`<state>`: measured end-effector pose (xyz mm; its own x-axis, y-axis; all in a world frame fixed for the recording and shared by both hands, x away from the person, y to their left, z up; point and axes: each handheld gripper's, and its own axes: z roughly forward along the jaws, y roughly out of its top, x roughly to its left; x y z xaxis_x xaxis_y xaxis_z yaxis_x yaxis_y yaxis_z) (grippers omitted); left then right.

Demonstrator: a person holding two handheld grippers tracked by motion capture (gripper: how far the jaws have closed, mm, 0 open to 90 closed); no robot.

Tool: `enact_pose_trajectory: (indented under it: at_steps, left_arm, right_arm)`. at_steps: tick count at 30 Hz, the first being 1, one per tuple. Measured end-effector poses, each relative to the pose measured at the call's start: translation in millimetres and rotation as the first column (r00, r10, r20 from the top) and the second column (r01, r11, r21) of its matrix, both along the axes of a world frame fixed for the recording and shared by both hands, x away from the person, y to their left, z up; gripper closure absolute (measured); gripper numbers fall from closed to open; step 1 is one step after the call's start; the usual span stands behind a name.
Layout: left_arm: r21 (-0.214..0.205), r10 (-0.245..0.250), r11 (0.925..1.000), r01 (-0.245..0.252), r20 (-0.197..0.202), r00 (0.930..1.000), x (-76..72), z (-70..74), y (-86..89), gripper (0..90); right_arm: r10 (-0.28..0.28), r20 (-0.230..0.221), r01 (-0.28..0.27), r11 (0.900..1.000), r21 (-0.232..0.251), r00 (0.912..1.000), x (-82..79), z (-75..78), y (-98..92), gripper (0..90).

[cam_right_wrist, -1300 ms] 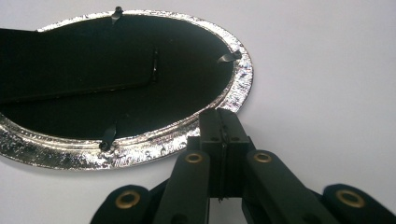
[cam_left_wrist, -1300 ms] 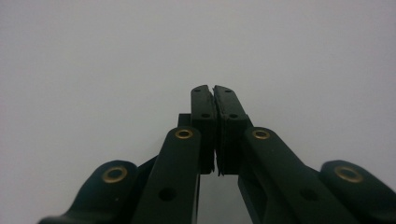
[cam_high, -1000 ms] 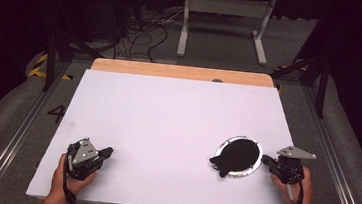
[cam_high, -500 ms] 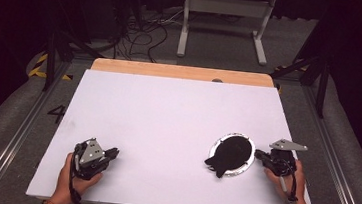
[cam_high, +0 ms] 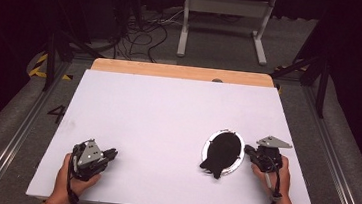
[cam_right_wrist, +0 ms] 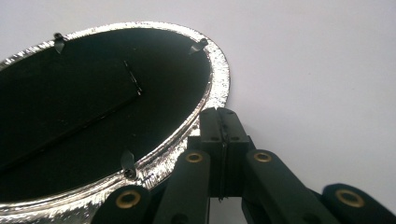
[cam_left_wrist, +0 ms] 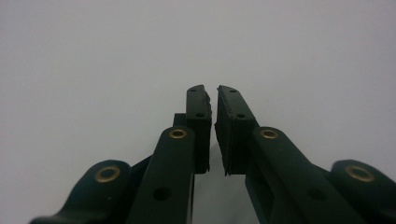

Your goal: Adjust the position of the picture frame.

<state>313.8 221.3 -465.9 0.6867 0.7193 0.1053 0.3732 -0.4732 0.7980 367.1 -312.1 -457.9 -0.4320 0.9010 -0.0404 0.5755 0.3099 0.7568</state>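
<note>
Silver glitter ran round the edge of the oval black picture frame, which lay face down on the right side of the white desk (its black back and small clips faced up). The right gripper had its fingers shut tight, tips against the frame's shiny rim, with nothing between them. The left gripper sat well apart, near the desk's front left corner. Its fingers had only a thin gap and held nothing.
</note>
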Motion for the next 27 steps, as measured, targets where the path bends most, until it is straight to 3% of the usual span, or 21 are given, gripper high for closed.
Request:
enact_pose_trajectory:
  at_steps: [2,4,6,12,17,21,24,27]
  left_arm:
    - [0.003,0.002,1.0000,-0.002,0.007,1.0000,-0.3,0.7,1.8,83.4]
    - [0.003,0.002,1.0000,-0.002,0.007,1.0000,-0.5,0.9,2.5,83.2]
    - [-0.001,0.003,1.0000,-0.003,0.006,1.0000,-0.7,0.7,3.1,83.0]
    - [0.006,0.000,1.0000,0.000,0.005,1.0000,-0.9,1.0,1.1,82.6]
    - [0.007,-0.007,0.9999,0.007,0.003,1.0000,-0.8,-0.1,1.4,82.0]
    - [0.009,-0.010,0.9999,0.010,0.006,0.9999,-1.4,0.1,1.4,81.1]
    - [0.009,-0.011,0.9999,0.011,0.008,0.9999,-1.7,0.1,1.4,81.4]
    - [0.011,-0.010,0.9999,0.010,0.003,0.9999,-1.5,0.2,1.9,81.4]
  right_arm:
    - [0.018,-0.015,-0.018,0.9996,0.024,0.9997,-2.3,0.6,-0.9,90.0]
    - [0.030,-0.017,-0.030,0.9992,0.027,0.9994,-3.8,0.6,-0.4,90.0]
    - [0.080,-0.023,-0.079,0.9964,0.030,0.9966,-12.3,0.5,3.5,90.0]
    - [0.125,-0.036,-0.124,0.9913,0.044,0.9915,-19.6,0.5,10.9,88.4]
    - [0.148,-0.021,-0.148,0.9889,0.019,0.9888,-23.1,-0.3,17.5,90.0]
    - [0.148,-0.027,-0.147,0.9885,0.037,0.9887,-23.3,-0.6,19.6,90.0]
    - [0.186,-0.047,-0.182,0.9809,0.068,0.9814,-24.8,-0.3,19.9,90.0]
    - [0.194,-0.044,-0.192,0.9801,0.049,0.9800,-27.2,0.1,23.4,90.0]
